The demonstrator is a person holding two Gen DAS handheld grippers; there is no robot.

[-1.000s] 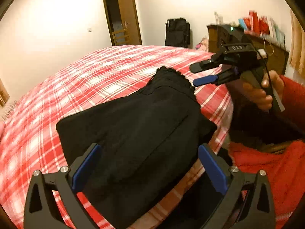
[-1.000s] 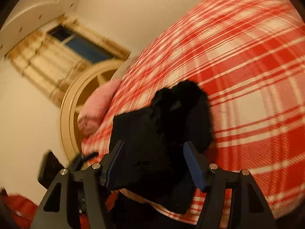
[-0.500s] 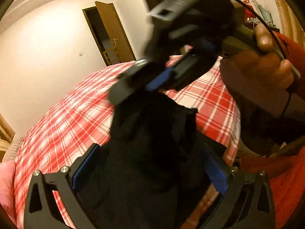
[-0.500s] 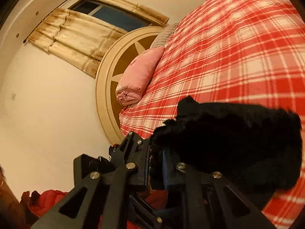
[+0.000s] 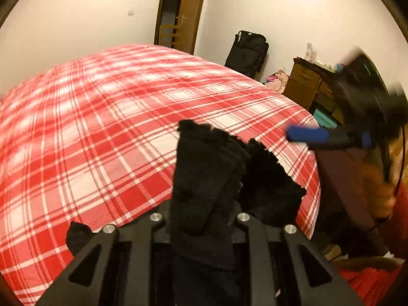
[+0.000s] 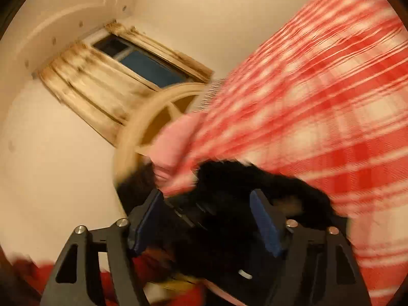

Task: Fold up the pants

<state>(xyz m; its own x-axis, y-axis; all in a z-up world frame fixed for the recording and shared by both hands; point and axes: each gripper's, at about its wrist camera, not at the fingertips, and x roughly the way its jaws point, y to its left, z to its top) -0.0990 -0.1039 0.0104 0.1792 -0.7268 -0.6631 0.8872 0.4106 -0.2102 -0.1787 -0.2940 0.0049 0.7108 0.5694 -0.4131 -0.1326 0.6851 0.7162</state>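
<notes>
The black pants [image 5: 209, 163] are bunched up at the near edge of the red plaid bed [image 5: 102, 127]. My left gripper [image 5: 201, 216] is closing, and its jaws squeeze a thick wad of the black cloth. In the left wrist view my right gripper is blurred at the right, off the cloth, with one of its blue fingers [image 5: 306, 134] pointing left. In the right wrist view, my right gripper [image 6: 206, 219] is opening, its blue pads wide apart. The black pants [image 6: 293, 186] lie just beyond those pads, not pressed by them.
A brown door, a black suitcase [image 5: 248, 51] and a wooden dresser [image 5: 306, 81] stand along the far wall. A pink pillow [image 6: 173, 148] and a round headboard [image 6: 142, 117] are at the head of the bed. A red sleeve [image 5: 369, 280] is at the lower right.
The pants went from lying spread out to gathered in a bunch. My left gripper shut on them. My right gripper pinched the cloth half a second ago, then opened and drew away to the right.
</notes>
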